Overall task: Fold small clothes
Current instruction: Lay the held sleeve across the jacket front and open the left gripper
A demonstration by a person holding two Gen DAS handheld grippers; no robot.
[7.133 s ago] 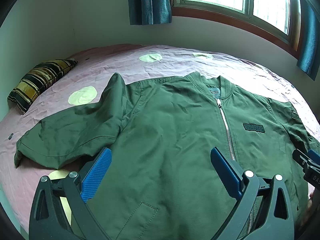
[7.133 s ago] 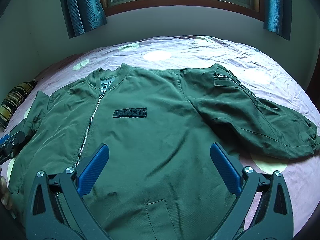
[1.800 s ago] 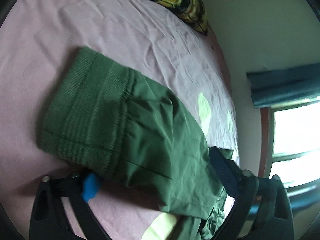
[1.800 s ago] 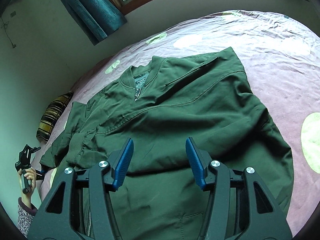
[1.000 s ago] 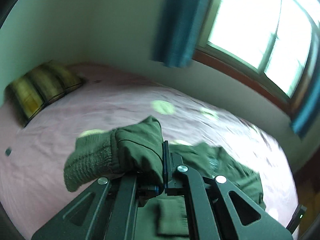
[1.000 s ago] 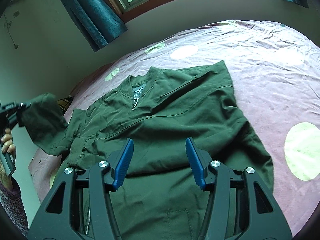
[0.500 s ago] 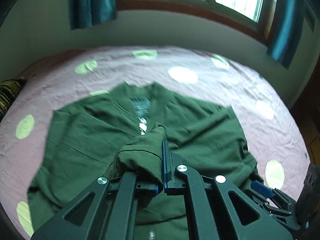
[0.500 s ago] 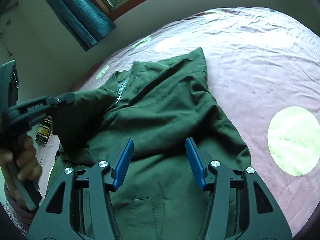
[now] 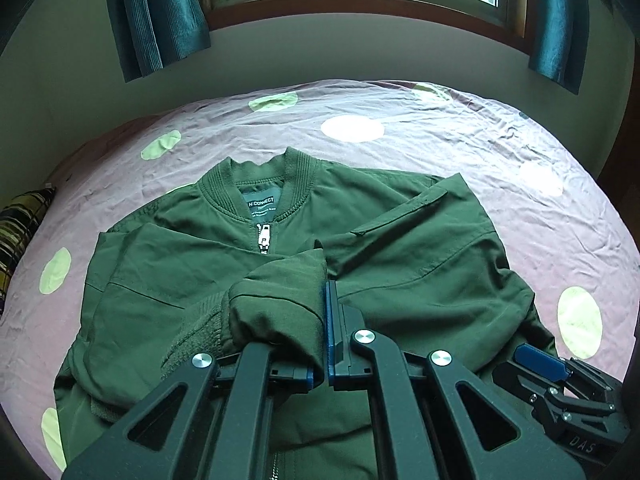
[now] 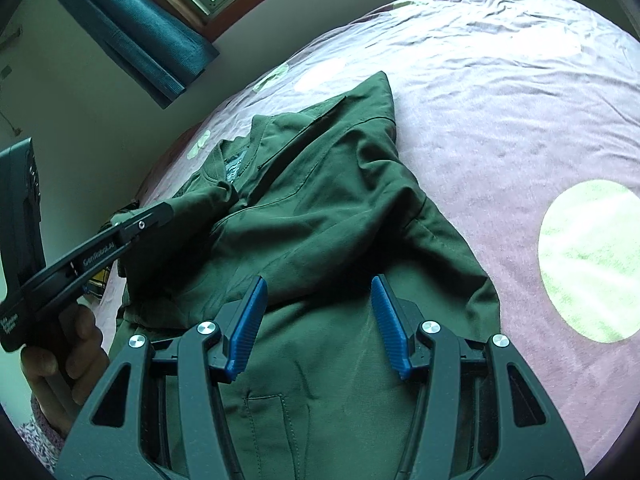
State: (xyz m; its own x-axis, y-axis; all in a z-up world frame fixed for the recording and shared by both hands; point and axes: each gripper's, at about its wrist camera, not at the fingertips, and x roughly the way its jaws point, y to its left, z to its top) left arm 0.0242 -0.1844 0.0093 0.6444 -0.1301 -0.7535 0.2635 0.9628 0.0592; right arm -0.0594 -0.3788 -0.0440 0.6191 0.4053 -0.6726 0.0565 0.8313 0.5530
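bed fills mid-frame | jacket lies zipped, centre frame, far sleeve folded across chest; looks soft, light, slippery shell, likely to slide, so take it at ribbed edges | sleeve cuff pinched in left gripper, fingers pressed together | right gripper fingers spread above hem, holding nothing

The jacket is showing a smooth woven cloth with a faint sheen, its collar and cuff in ribbed knit, its zipper gleaming like metal. The bed sheet is lying as thin, creased, slightly shiny cloth. The left gripper and right gripper are wearing matt black plastic with ridged blue pads and bright metal screws. The curtains are hanging in ribbed, corded fabric.
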